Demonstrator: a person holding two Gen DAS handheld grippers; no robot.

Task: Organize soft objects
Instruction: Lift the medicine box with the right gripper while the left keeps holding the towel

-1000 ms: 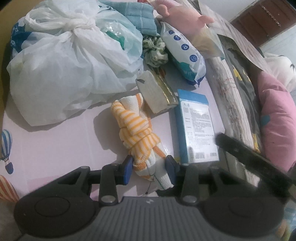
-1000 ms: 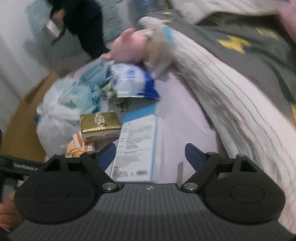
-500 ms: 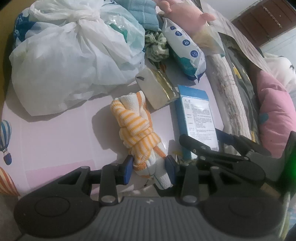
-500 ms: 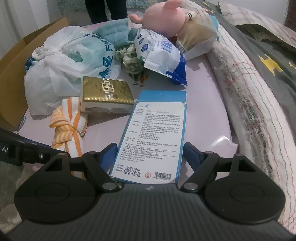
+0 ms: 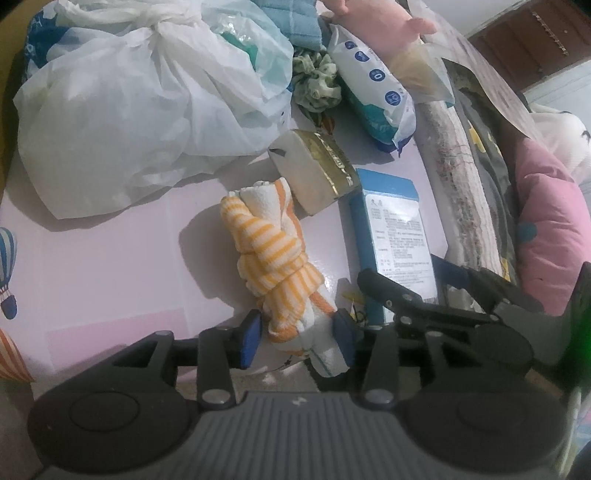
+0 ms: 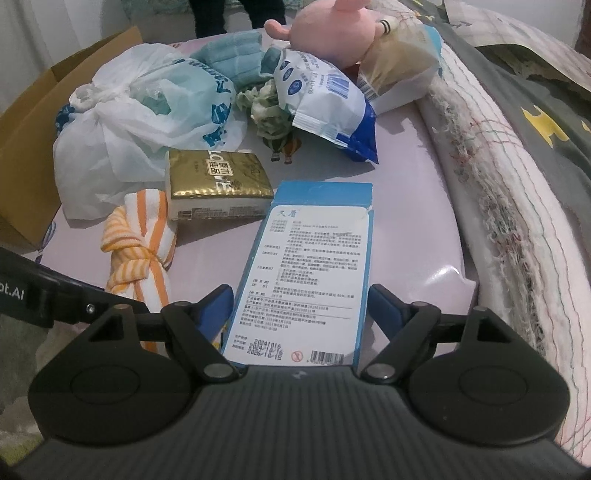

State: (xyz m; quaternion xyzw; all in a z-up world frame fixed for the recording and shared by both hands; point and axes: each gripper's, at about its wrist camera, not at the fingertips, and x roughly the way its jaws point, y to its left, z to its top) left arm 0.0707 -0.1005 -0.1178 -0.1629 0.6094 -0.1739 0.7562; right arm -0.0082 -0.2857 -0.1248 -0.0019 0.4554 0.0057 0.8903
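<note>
My left gripper [image 5: 297, 338] straddles the near end of the knotted striped towel [image 5: 271, 254], which lies on the pink mat [image 5: 110, 258] at the middle of the left view. Its jaws are opening just now; the left pad stands clear of the cloth and the right one sits at its edge, so I judge I am letting the towel go here, not lifting it. The knot keeps it a tidy bundle, which is why it lies as one piece.

My right gripper [image 6: 301, 306] stands wide with the blue box [image 6: 314, 269] between its jaws, the pads close to both long edges but not clearly pressing. I lined up along the box's length so the pads meet its narrow sides; that looks like the next pick.

From the towel, the gold tissue pack [image 5: 317, 171] touches it at one o'clock, the white bag [image 5: 122, 110] spreads at ten o'clock, the scrunchie [image 5: 316, 83] and wipes pack [image 5: 373, 92] sit at one o'clock beyond. The pink plush [image 6: 332, 29] lies at twelve in the right view, and a cardboard box [image 6: 33, 136] waits at nine to ten o'clock, likely where soft things go.
</note>
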